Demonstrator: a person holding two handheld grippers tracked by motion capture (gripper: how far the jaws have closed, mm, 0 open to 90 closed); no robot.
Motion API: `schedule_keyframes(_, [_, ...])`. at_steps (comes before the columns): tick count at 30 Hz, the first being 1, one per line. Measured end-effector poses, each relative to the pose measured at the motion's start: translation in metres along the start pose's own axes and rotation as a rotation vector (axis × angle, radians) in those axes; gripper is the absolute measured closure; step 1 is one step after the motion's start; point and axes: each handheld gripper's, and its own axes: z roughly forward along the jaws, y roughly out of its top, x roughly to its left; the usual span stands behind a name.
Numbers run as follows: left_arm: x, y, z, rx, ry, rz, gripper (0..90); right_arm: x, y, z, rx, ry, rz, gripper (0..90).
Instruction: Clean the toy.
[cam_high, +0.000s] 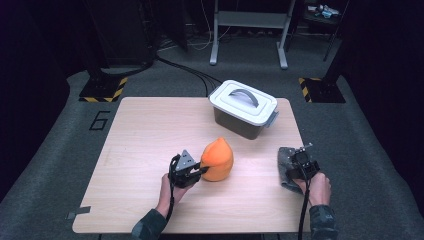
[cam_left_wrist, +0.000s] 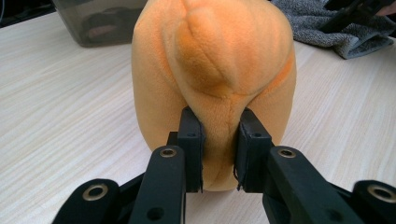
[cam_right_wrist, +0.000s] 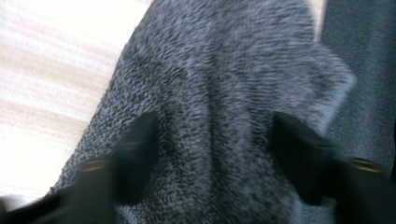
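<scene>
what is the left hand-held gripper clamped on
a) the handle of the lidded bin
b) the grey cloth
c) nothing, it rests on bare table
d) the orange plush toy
d: the left hand-held gripper pinches a fold of the orange plush toy between its pads, while the grey cloth lies farther off.

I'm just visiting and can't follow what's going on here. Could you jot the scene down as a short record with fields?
left gripper: shut on a fold of the orange plush toy
right gripper: jaws apart, over the grey cloth
cloth position: at the table's right edge
grey bin: at the far side of the table, white lid on
table: light wood
</scene>
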Motion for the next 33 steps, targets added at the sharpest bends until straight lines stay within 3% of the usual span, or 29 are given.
schedule_keyframes(1, [0.000, 0.000, 0.000, -0.001, 0.000, 0.000, 75.0, 0.000, 0.000, -0.009, -0.033, 0.007, 0.014, 18.7])
schedule_keyframes(2, [0.000, 0.000, 0.000, -0.001, 0.000, 0.000, 75.0, 0.000, 0.000, -0.009, -0.033, 0.007, 0.014, 18.7])
schedule_keyframes(5, [-0.001, 0.000, 0.000, 0.003, -0.002, 0.004, 75.0, 0.007, -0.001, -0.028, -0.123, 0.043, 0.015, 14.1])
schedule_keyframes(7, [-0.002, 0.001, 0.000, -0.005, 0.000, 0.006, 75.1, 0.025, -0.002, -0.046, -0.222, 0.129, 0.013, 10.7])
schedule_keyframes(9, [-0.002, 0.001, 0.001, -0.007, 0.001, 0.012, 75.1, 0.031, -0.002, -0.049, -0.243, 0.156, 0.003, 9.2])
schedule_keyframes(10, [-0.002, 0.002, 0.001, -0.007, 0.002, 0.017, 75.1, 0.038, -0.003, -0.051, -0.263, 0.195, 0.005, 8.4])
schedule_keyframes(11, [-0.002, 0.002, 0.001, -0.010, 0.004, 0.018, 75.3, 0.053, -0.004, -0.050, -0.297, 0.247, -0.010, 6.6])
schedule_keyframes(12, [-0.002, 0.002, 0.001, -0.012, 0.003, 0.016, 75.3, 0.053, -0.004, -0.050, -0.297, 0.247, -0.010, 6.6])
schedule_keyframes(13, [-0.002, 0.004, 0.000, -0.018, 0.000, 0.012, 75.5, 0.068, -0.006, -0.044, -0.302, 0.289, -0.013, 5.4])
schedule_keyframes(15, [-0.002, 0.005, 0.000, -0.024, 0.006, 0.016, 75.6, 0.074, -0.007, -0.039, -0.310, 0.291, -0.028, 5.4])
schedule_keyframes(18, [-0.001, 0.009, 0.001, -0.025, 0.006, 0.023, 75.8, 0.090, -0.010, -0.022, -0.293, 0.324, -0.006, 5.2])
schedule_keyframes(21, [-0.001, 0.015, 0.001, -0.015, 0.006, 0.038, 76.3, 0.100, -0.013, -0.007, -0.295, 0.323, 0.000, 7.0])
schedule_keyframes(25, [-0.002, 0.022, -0.001, -0.004, 0.010, 0.070, 76.9, 0.107, -0.017, 0.004, -0.321, 0.311, 0.008, 9.7])
schedule_keyframes(33, [0.003, 0.024, -0.008, 0.008, 0.019, 0.081, 78.1, 0.111, -0.018, 0.011, -0.304, 0.292, -0.006, 9.6])
